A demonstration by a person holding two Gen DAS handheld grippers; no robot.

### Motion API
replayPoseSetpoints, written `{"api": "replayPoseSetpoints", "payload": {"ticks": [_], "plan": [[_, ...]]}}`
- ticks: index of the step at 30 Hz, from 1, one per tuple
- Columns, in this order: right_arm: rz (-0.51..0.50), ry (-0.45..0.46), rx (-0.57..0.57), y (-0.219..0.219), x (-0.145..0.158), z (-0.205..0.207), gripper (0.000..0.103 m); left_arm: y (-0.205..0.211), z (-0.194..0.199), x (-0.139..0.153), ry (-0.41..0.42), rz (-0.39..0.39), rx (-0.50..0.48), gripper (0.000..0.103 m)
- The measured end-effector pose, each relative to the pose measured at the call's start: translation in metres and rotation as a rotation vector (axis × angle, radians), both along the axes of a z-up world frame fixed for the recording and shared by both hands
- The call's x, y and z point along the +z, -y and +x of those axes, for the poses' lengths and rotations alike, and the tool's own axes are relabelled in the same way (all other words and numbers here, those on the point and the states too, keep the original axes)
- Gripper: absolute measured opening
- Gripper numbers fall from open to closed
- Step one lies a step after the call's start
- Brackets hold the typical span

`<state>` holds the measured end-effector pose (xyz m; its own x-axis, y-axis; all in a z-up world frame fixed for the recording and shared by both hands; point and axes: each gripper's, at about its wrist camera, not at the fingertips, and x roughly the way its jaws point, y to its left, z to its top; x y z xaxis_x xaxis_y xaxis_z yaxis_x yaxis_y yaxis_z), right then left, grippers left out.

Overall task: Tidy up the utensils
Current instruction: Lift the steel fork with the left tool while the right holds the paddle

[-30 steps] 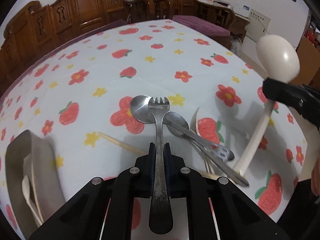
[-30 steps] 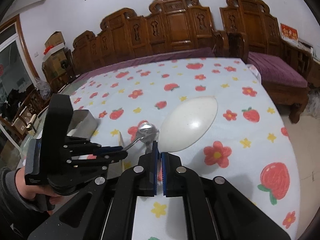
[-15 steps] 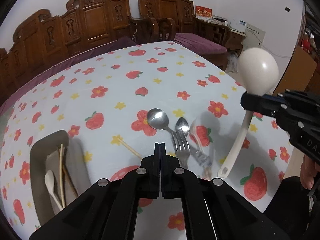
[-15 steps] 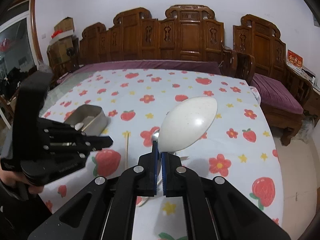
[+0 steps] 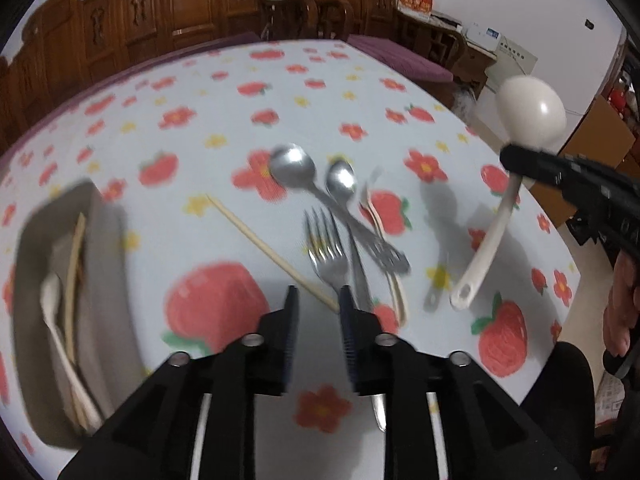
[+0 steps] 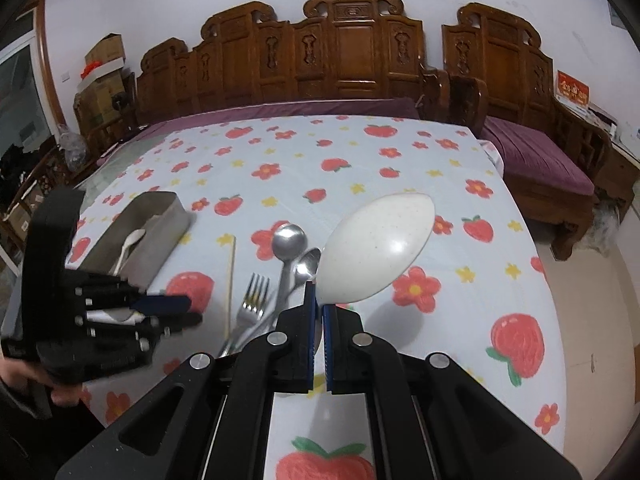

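Note:
My right gripper (image 6: pixel 318 300) is shut on a large white serving spoon (image 6: pixel 376 248), held above the table; the spoon also shows in the left wrist view (image 5: pixel 528 112). My left gripper (image 5: pixel 316 300) is open and empty, just above the table, near a metal fork (image 5: pixel 328 252). Two metal spoons (image 5: pixel 292 168) and a pale utensil lie beside the fork. A single chopstick (image 5: pixel 268 248) lies left of them. A grey utensil tray (image 5: pixel 104 248) at the left holds a white spoon and chopsticks. The left gripper appears in the right wrist view (image 6: pixel 188 312).
The table wears a white cloth (image 6: pixel 360 160) with strawberries and flowers. Carved wooden chairs (image 6: pixel 352 52) and a purple-cushioned bench stand behind it. The table's right edge (image 5: pixel 560 240) drops to the floor near cardboard boxes.
My left gripper let go of the fork, which now lies on the cloth, and its jaws opened. It rose, then dropped back low. My right gripper keeps the serving spoon raised.

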<state>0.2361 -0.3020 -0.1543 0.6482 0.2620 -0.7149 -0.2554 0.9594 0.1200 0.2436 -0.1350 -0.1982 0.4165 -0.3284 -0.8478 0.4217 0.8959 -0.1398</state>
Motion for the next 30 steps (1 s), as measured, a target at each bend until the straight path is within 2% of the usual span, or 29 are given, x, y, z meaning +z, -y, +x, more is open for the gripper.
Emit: {"api": "replayPoseSetpoints", "payload": {"ticks": [5,12,15,19,25,28,29,30], "plan": [[0.003,-0.016,-0.019,0.008,-0.006,-0.003,0.005,0.017,-0.014,-0.016,-0.027,0.007,-0.015,0.023],[0.002,-0.011,-0.007,0.006,-0.005,-0.007,0.005,0.028,-0.018,-0.025,-0.04,0.121,-0.016,0.023],[0.005,-0.006,0.0,0.003,-0.002,-0.008,0.005,0.023,-0.021,-0.025,-0.043,0.133,-0.017,0.025],[0.004,0.0,0.01,-0.001,0.0,-0.01,0.005,0.019,-0.021,-0.024,-0.046,0.139,-0.01,0.022],[0.003,0.003,0.013,-0.002,0.001,-0.01,0.005,0.028,-0.015,-0.029,-0.065,0.145,-0.002,0.023],[0.001,0.002,0.007,-0.001,0.002,-0.01,0.005,0.037,-0.014,-0.031,-0.02,0.196,-0.011,0.023],[0.002,0.001,0.005,0.0,0.002,-0.01,0.005,0.038,-0.013,-0.03,-0.019,0.198,-0.008,0.02],[0.003,0.001,0.002,0.001,0.002,-0.01,0.005,0.038,-0.013,-0.03,-0.026,0.188,-0.01,0.01]]}}
